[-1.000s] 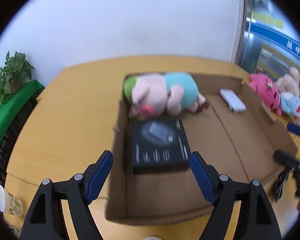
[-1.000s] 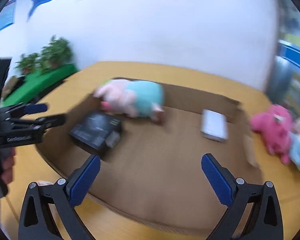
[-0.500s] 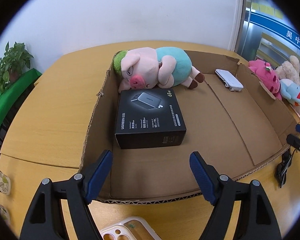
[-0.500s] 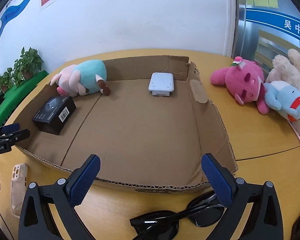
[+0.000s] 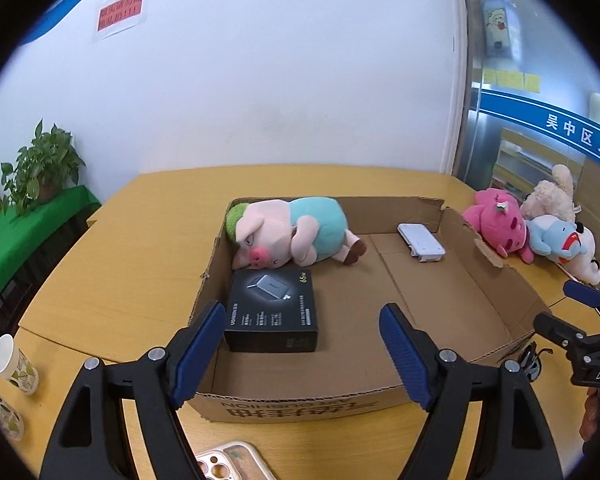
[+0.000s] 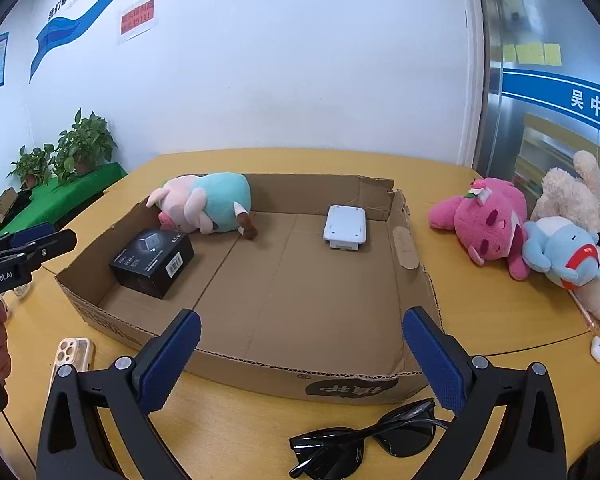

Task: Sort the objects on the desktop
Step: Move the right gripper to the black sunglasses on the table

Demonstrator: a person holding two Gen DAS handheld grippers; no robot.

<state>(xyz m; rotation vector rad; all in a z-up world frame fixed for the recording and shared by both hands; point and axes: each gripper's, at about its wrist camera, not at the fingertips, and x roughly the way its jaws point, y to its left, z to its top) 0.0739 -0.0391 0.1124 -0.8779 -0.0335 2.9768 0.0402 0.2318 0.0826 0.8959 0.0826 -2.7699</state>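
An open cardboard box (image 5: 496, 280) (image 6: 416, 276) lies on the wooden table. In it are a pink pig plush (image 5: 288, 232) (image 6: 204, 204), a black charger box (image 5: 272, 312) (image 6: 154, 260) and a white flat device (image 5: 420, 240) (image 6: 345, 227). My left gripper (image 5: 304, 344) is open and empty, held at the box's near wall. My right gripper (image 6: 300, 352) is open and empty, above black sunglasses (image 6: 364, 444) on the table in front of the box. A phone case (image 5: 232, 462) (image 6: 70, 358) lies near the left gripper.
Three plush toys, pink (image 6: 484, 224), blue (image 6: 564, 256) and cream (image 6: 572, 192), lie on the table to the right of the box. Small white items (image 6: 598, 348) lie at the right edge. Paper cups (image 5: 14, 364) stand at the left. Potted plants (image 6: 80, 148) stand behind.
Both grippers have drawn back and risen, so the box looks farther and lower. The black charger box stays in the box, and both grippers stay open.
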